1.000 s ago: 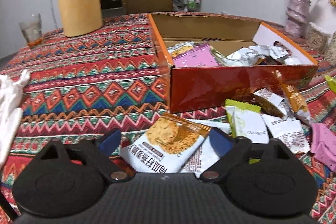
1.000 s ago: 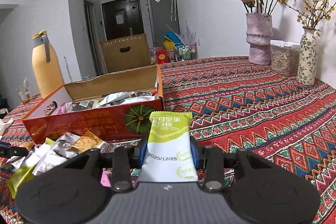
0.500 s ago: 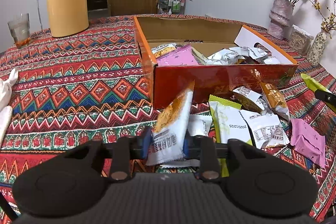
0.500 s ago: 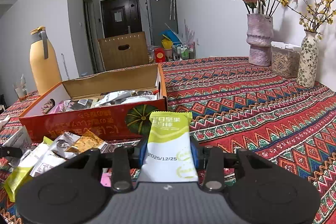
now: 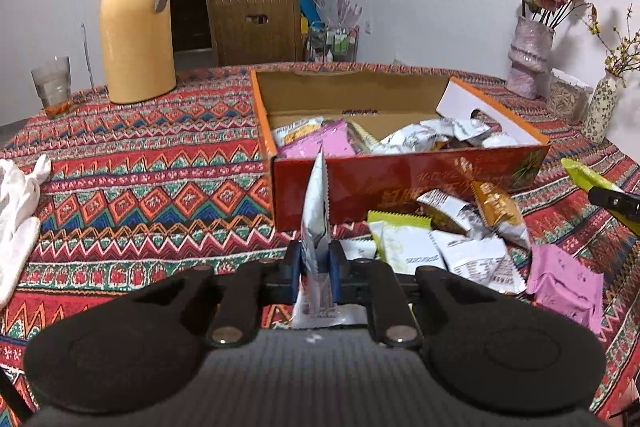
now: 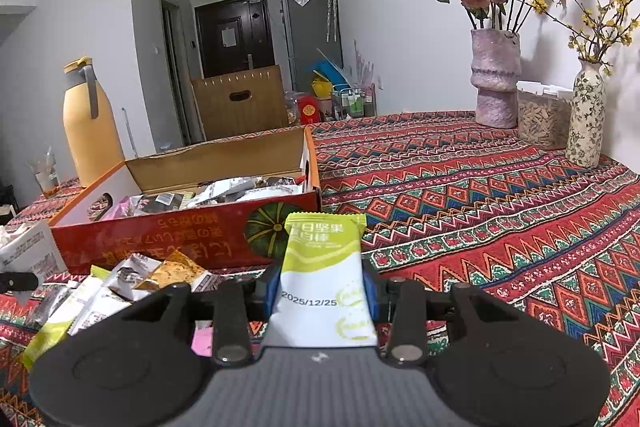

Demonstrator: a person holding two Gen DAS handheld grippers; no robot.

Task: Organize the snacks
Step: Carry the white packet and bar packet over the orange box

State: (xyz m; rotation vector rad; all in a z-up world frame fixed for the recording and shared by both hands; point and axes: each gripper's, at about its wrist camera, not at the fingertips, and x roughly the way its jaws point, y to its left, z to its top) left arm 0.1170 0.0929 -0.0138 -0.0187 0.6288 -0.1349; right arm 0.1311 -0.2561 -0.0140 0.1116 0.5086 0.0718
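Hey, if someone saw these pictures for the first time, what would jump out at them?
Probably the two held snacks: the left gripper pinches a white packet edge-on, the right gripper clamps a green and white packet flat. Behind them an open orange box half full of snacks sits on the loud zigzag tablecloth, loose packets piled at its front.

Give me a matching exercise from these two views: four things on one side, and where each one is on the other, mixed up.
Things:
1. green and white packet
2. silver packet
3. yellow jug
4. pink packet

Places:
A. lying on the tablecloth, in front of the red box
B. held flat in the right tongs
C. standing on the table behind the drinking glass
D. pinched edge-up in the left tongs

Pairs: 1-B, 2-D, 3-C, 4-A
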